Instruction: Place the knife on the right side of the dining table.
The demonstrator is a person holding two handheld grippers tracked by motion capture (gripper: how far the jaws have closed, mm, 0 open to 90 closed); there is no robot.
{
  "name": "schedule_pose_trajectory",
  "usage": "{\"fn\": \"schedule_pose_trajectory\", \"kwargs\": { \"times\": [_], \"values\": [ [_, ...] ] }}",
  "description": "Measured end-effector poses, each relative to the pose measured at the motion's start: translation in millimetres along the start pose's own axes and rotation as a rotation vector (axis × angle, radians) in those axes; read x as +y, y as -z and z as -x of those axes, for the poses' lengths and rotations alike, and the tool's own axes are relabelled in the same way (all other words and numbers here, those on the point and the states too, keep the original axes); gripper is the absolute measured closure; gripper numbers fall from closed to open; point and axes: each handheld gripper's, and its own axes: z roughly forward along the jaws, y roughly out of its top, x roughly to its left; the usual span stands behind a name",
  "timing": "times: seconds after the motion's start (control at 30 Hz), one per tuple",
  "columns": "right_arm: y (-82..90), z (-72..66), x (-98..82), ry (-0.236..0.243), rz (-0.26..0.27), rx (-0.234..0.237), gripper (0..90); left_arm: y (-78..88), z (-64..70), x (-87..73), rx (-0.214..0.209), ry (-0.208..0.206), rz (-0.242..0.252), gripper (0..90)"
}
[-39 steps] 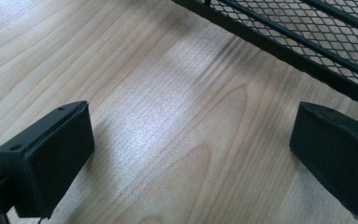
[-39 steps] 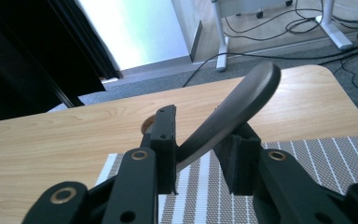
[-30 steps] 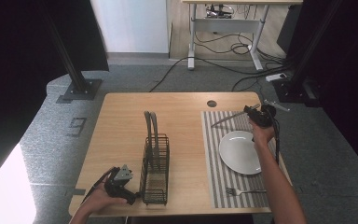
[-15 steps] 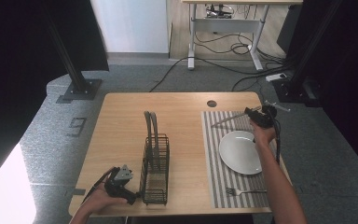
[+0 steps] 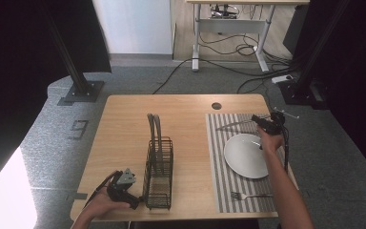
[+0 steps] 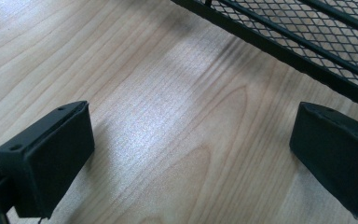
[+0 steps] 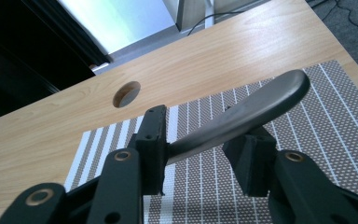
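Note:
My right gripper hovers low over the far edge of the striped placemat. A metal knife lies there, its blade pointing left. Its handle runs between my jaws, which have just been opening; it leans on one pad and the other stands clear of it. My left gripper rests at the table's near left, open over bare wood, next to the black mesh caddy.
A white plate sits on the placemat just near of the knife. A fork lies at the mat's near edge. The wooden table has a round cable hole at the back.

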Motion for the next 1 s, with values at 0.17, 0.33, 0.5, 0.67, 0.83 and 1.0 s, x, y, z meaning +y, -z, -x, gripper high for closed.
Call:
{"fn": "schedule_pose_trajectory", "kwargs": {
  "times": [0.17, 0.33, 0.5, 0.67, 0.83, 1.0],
  "values": [
    [-1.5, 4.2, -1.5, -0.024, -0.022, -0.003, 58.0, 0.0, 0.0, 0.0, 0.0, 0.0, 0.0, 0.0],
    [-3.2, 4.5, -2.5, -0.031, -0.031, -0.019, 56.5, 0.0, 0.1, 0.0, 0.0, 0.0, 0.0, 0.0],
    [-5.0, 6.1, -3.6, -0.044, -0.049, -0.047, 53.8, 0.0, 0.1, 0.0, 0.0, 0.0, 0.0, 0.0],
    [-7.2, 10.4, -4.8, -0.064, -0.066, -0.055, 52.7, 0.0, 0.1, 0.0, 0.0, 0.0, 0.0, 0.0],
    [-8.9, 13.1, -5.7, -0.085, -0.077, -0.054, 52.3, 0.0, 0.1, 0.0, 0.0, 0.0, 0.0, 0.0],
    [-12.2, 17.9, -7.8, -0.11, -0.091, -0.061, 51.1, 0.0, 0.1, 0.0, 0.0, 0.0, 0.0, 0.0]
  ]
}}
